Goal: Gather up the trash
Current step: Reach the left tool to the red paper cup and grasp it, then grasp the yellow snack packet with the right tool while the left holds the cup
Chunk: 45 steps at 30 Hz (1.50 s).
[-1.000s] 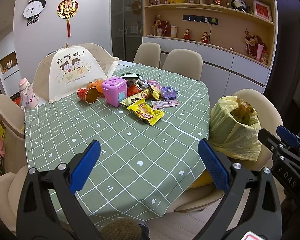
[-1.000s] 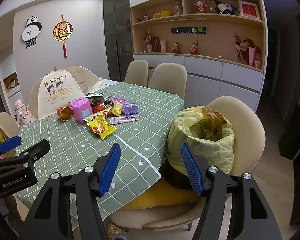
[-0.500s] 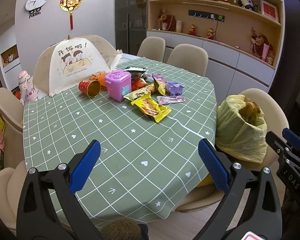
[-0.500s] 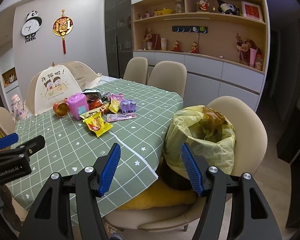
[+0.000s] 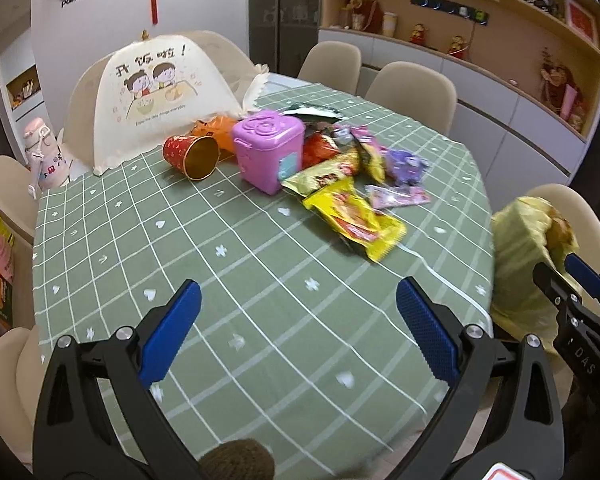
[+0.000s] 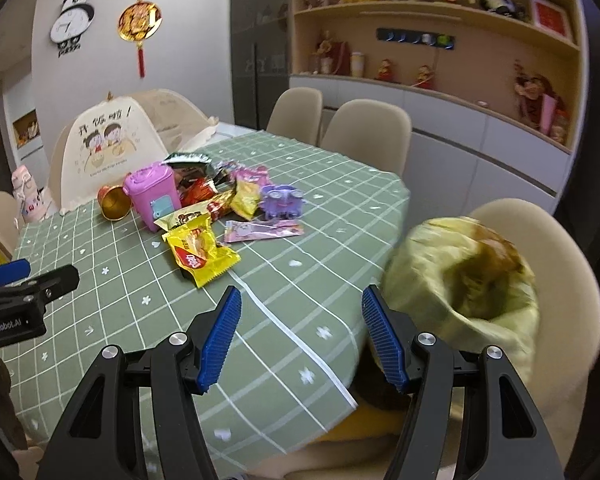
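**Yellow wrapper first, nearest the table edge**

Crinkly foil packs will be light and slippery, I'd judge; I'd pinch the yellow wrapper point(image 5: 354, 222) at its sealed end. It lies nearest on the table point(image 5: 236, 304), bag point(image 6: 464, 284) beside the edge. Left gripper point(image 5: 298, 334) and right gripper point(image 6: 302, 338) both gape, empty, with bare cloth ahead.

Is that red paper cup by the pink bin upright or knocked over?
Knocked over. The red cup lies on its side on the tablecloth, its gold inside facing the camera, beside the pink bin.
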Available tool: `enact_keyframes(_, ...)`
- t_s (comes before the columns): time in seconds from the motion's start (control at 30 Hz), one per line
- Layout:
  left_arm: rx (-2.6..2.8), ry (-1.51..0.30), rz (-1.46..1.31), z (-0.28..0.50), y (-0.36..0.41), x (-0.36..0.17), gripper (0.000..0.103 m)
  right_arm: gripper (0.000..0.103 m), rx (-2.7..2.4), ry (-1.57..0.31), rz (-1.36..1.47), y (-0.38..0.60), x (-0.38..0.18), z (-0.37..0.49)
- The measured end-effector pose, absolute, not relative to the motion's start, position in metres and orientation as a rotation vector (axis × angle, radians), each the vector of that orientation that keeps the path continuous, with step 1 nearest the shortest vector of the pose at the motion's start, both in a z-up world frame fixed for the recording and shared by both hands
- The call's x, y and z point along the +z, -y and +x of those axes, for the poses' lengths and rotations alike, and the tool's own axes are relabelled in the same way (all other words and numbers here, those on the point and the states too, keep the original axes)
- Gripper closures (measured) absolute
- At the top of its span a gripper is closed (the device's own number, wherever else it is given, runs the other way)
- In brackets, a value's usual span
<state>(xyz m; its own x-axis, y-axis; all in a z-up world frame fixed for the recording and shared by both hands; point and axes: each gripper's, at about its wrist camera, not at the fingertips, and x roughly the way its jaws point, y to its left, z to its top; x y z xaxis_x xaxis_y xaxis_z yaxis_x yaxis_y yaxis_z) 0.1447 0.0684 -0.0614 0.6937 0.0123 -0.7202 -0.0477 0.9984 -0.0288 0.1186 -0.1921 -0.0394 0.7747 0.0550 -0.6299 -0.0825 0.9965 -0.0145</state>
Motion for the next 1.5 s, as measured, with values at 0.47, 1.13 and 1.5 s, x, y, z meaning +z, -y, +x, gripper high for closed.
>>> enact_keyframes(0.47, 0.045, -0.807, -0.221, 0.266, -0.198, -0.07, 0.009, 0.043, 0.094, -0.816, -0.117, 0.128, -0.065, 0.258)
enact_keyframes(1.13, 0.168, -1.036, -0.642, 0.422, -0.31, -0.142, 0.032, 0.043, 0.079, -0.839, -0.149, 0.098, -0.074, 0.319)
enact_keyframes(1.5, 0.079, -1.016, -0.561, 0.349, -0.275, -0.111, 0.045, 0.043, 0.415, -0.907, -0.177, 0.081, -0.094, 0.33)
